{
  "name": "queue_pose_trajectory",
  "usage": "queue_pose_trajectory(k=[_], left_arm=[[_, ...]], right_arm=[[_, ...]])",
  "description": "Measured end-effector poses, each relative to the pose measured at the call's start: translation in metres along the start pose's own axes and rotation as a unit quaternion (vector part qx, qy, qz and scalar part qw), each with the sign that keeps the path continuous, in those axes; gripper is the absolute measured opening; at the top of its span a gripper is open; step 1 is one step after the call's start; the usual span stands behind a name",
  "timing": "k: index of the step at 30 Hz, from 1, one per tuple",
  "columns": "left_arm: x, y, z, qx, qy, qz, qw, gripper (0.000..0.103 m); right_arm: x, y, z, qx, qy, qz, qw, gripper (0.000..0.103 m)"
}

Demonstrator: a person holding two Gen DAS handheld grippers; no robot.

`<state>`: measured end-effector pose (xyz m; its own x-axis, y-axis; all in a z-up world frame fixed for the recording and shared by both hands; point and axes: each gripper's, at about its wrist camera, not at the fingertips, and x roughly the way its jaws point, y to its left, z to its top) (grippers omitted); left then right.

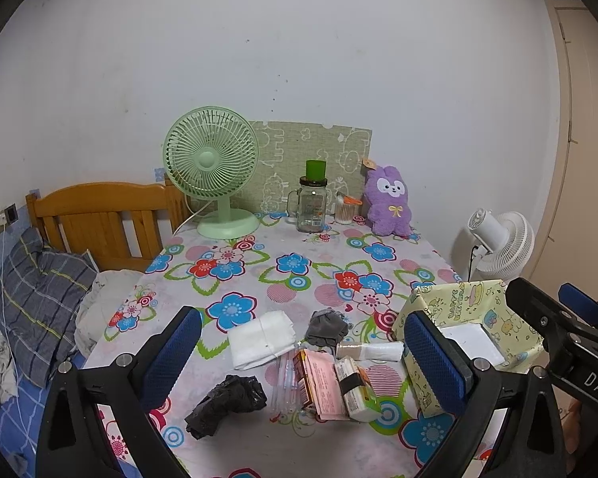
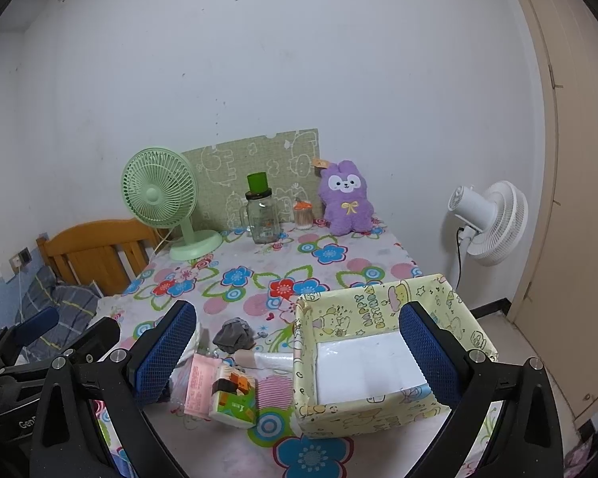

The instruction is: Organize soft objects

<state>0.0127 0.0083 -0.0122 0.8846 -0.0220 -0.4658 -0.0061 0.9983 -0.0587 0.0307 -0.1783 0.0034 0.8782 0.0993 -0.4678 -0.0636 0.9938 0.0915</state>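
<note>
the soft things lie in a loose cluster near the front edge of the tabletop (image 1: 331, 255): a folded white cloth (image 1: 261, 338), a crumpled grey cloth (image 1: 326, 327), a scrunched black plastic bag (image 1: 227, 404), a tissue pack (image 1: 353, 392) on some pink packets, and a rolled white bundle (image 1: 372, 351). all look light and limp; they should squash and sag, so a pinch across the thick middle fold seems safest, and the bag may slip. the paper-covered box (image 2: 378, 418) sits at the front right corner, holding nothing i can see but its white lining. the left gripper (image 1: 303, 358) hangs over the cluster, jaws spread wide, grasping nothing. the right gripper (image 2: 297, 352) is likewise released, straddling the box's left wall. a purple plush (image 1: 388, 201) sits at the far edge, well apart.
</note>
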Motion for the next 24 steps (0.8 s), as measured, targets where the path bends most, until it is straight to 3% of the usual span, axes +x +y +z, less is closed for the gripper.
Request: queue_pose_trajectory(k=[24], left_arm=[[-0.0031,-0.0009,0.0016,0.003,-0.005,0.005,1.0,0.1]], right_arm=[[-0.002,0.0025,-0.0014,-0.004,-0.003,0.001,1.0,0.103]])
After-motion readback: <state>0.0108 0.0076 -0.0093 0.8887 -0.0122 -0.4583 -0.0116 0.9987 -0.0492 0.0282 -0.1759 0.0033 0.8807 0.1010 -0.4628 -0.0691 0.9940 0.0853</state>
